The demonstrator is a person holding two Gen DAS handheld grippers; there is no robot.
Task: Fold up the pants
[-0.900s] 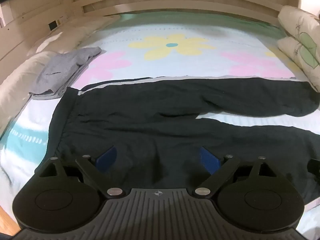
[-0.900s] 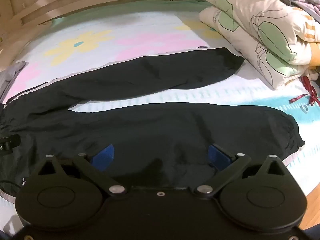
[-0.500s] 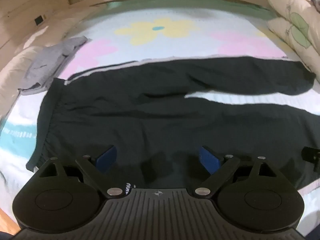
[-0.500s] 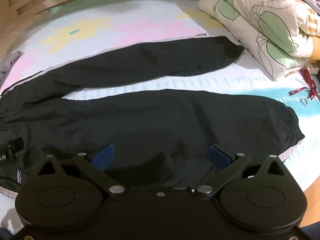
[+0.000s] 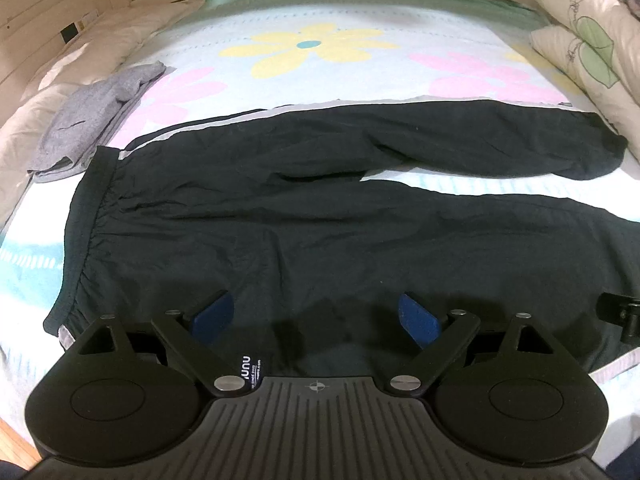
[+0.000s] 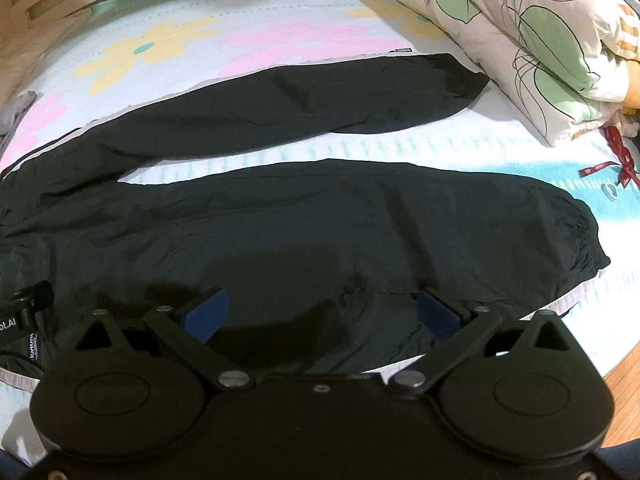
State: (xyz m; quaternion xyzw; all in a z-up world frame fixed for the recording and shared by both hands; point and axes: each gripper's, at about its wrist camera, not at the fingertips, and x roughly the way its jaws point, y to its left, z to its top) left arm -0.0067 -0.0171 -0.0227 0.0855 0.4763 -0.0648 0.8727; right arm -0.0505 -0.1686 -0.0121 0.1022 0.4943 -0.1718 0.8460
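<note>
Black pants with a pale side stripe lie flat across the bed, waistband to the left, both legs running right. In the right wrist view the same pants show their two cuffs, the near one at the right. My left gripper hovers open over the near edge of the hip part, nothing between its blue pads. Over the near leg my right gripper stands open too, its pads apart above the cloth. Each gripper's edge shows in the other's view.
A folded grey garment lies left of the waistband. Stacked quilts sit at the right beyond the cuffs, with a red ribbon near them. The flowered sheet stretches to a slatted bed frame. Wooden floor shows past the near edge.
Both views have pulled back toward the near edge of the bed, so more of the pants and their near hem shows. Both sets of jaws stay apart.
</note>
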